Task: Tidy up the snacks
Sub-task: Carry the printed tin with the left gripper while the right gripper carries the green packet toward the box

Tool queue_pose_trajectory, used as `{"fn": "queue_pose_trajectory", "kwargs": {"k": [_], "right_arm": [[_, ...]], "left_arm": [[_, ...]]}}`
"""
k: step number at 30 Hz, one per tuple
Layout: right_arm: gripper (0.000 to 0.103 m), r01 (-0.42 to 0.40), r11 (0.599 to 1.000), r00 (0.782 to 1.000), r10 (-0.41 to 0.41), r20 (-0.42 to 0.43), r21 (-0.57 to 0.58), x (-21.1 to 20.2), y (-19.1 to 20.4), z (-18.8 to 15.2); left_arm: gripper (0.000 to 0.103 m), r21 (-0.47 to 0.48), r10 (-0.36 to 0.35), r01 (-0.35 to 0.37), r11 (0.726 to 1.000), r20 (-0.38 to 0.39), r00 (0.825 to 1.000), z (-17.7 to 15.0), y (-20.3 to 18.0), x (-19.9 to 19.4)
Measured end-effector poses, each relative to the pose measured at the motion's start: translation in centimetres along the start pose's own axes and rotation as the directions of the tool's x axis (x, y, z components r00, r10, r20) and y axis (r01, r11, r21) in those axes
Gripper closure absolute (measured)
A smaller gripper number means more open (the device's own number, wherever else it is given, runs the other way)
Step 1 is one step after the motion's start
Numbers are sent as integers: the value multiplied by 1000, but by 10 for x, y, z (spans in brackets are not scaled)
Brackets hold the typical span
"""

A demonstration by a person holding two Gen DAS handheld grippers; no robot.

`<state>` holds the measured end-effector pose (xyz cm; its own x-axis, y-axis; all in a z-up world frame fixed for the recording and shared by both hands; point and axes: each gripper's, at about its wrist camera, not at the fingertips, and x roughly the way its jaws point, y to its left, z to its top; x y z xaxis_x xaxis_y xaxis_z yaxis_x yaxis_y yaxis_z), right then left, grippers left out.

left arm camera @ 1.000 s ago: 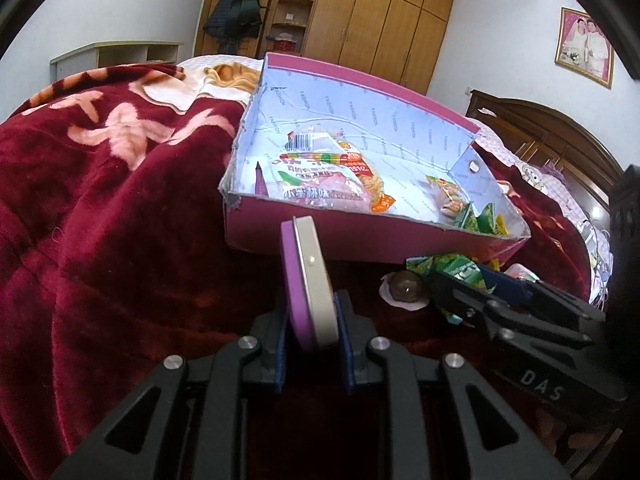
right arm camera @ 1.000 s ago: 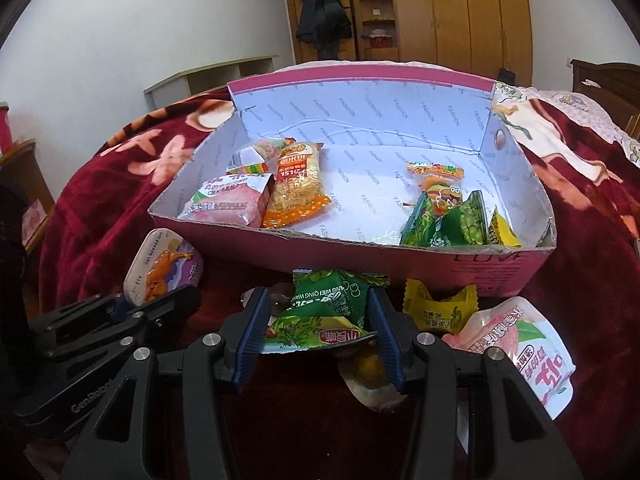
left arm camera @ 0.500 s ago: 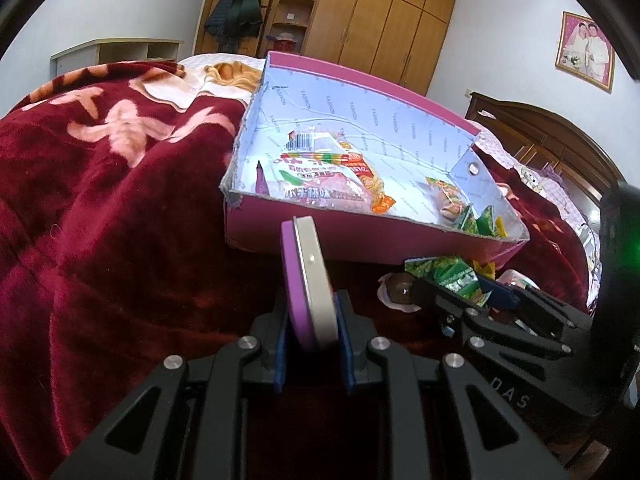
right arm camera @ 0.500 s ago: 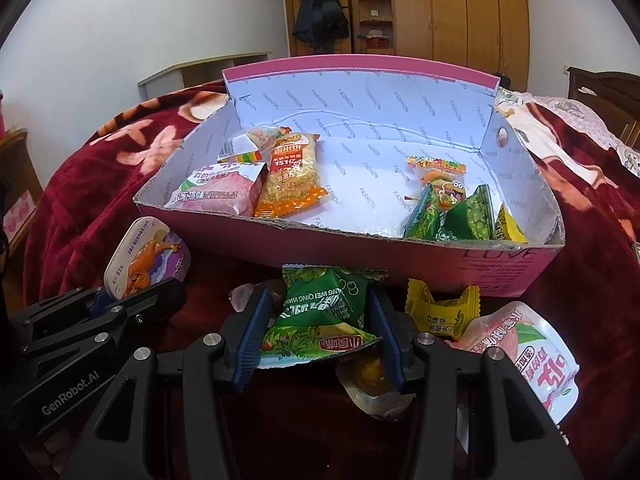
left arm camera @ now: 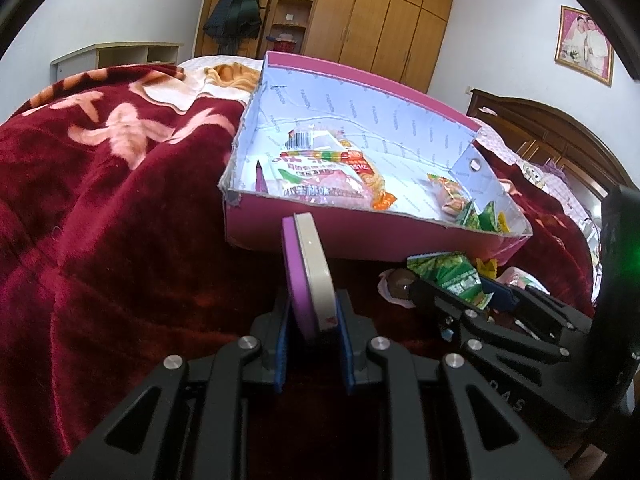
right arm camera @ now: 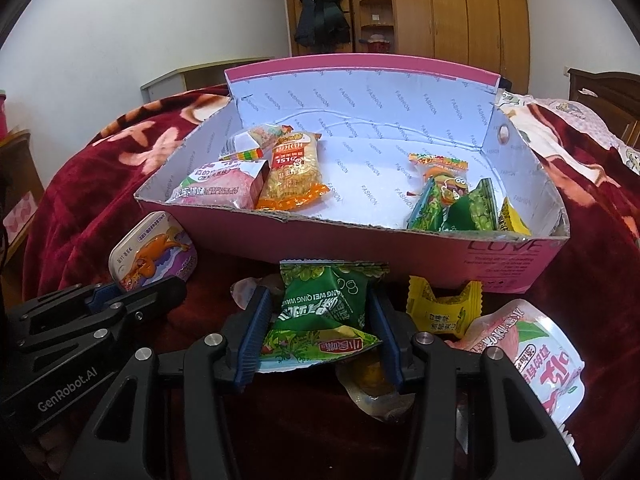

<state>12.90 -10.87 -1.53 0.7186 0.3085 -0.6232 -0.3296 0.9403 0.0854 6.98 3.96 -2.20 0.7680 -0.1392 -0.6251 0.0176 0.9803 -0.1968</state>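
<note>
A pink cardboard box (right arm camera: 360, 248) with a white lining sits on the red blanket and holds several snack packets. My left gripper (left arm camera: 314, 308) is shut on a flat purple-and-white tin (left arm camera: 308, 276), held on edge just short of the box's front wall (left arm camera: 360, 236). The right wrist view shows the tin's printed lid (right arm camera: 154, 250). My right gripper (right arm camera: 320, 304) is closing its jaws on a green snack packet (right arm camera: 324, 312) in front of the box. Both blue pads (right arm camera: 256, 328) touch the packet's sides.
Loose on the red blanket (left arm camera: 100, 220) by the right gripper lie a yellow candy (right arm camera: 442, 312), a pink-and-white pouch (right arm camera: 528, 352) and a clear jelly cup (right arm camera: 376, 384). Inside the box, packets lie at the left and right ends. A wardrobe (right arm camera: 452, 12) stands behind.
The right gripper's jaws have drawn in against the green packet, which now bulges between them. The left gripper and its tin have not moved.
</note>
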Motion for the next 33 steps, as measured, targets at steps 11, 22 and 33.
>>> {"fn": "queue_pose_trajectory", "kwargs": {"k": [11,22,33], "right_arm": [[60,-42,998,998,41,43,39,-18,-7,2],[60,-111,991,990,104,98,68,-51,-7,4],[60,-168,981,978,153,140,101,-79,-15,2]], "left_arm": [[85,-11,-15,15,1000,20,1000,3,-1,-12],[85,1,-36,36,999,42,998,5,-10,-26],[85,30,-56,54,998,76,996,8,-25,-48]]}}
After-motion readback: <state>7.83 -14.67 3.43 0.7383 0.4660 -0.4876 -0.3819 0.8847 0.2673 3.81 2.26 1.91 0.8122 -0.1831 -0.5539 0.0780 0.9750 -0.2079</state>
